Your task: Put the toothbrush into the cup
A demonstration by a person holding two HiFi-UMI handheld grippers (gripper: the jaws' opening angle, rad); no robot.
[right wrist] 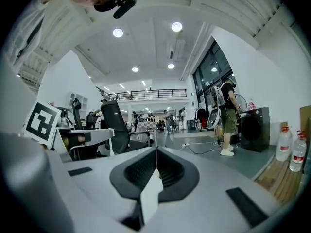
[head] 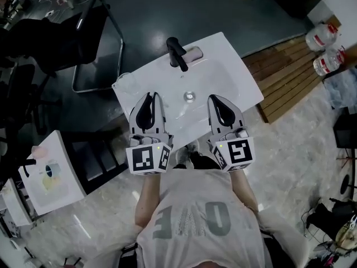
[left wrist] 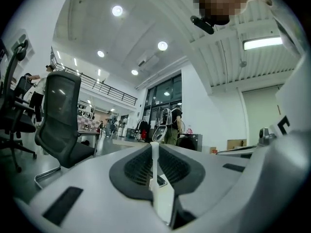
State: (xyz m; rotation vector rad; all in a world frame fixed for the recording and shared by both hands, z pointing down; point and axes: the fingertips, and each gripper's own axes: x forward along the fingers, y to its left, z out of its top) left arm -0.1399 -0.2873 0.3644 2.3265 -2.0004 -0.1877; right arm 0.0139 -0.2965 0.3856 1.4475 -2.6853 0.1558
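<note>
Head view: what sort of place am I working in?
Probably an open-plan office or lab with a mock bathroom station: a lone white washbasin with a black faucet, an office chair beside it, and water jugs nearby.

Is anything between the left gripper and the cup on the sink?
Nothing visible does. The left gripper, shut and empty, hangs by the front edge of the sink. The cup stands at its left corner, with only bare white surface between them.
</note>
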